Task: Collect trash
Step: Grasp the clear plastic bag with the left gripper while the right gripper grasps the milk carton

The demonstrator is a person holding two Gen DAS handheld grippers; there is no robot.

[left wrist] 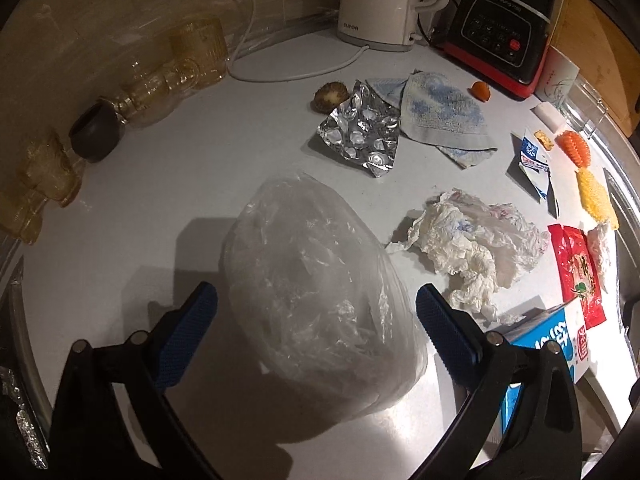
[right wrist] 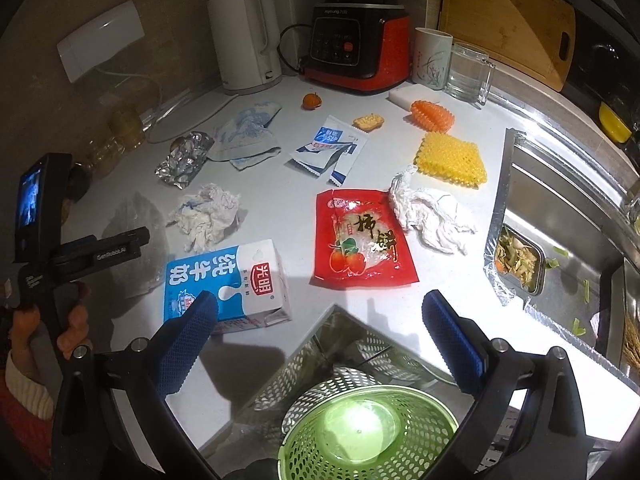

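Left gripper [left wrist: 316,306] over the white table [left wrist: 180,168], fingers spread wide to either side of a crumpled clear plastic bag [left wrist: 316,280]; pads not pressing it, bag lies flat on the table. Just right of the bag: crumpled white tissue [left wrist: 472,240], then red snack wrapper [left wrist: 576,268] and blue-and-white milk carton [left wrist: 560,332] at the near right. Farther back: foil blister sheet [left wrist: 360,132], blue-patterned cloth [left wrist: 440,112], white kettle [left wrist: 380,0]. Right gripper [right wrist: 320,310] fingers also wide, nothing between them; below it a green perforated basket [right wrist: 368,432]. Milk carton [right wrist: 228,280] sits beside its left finger. A hand [right wrist: 72,320] grips the other gripper's handle at far left.
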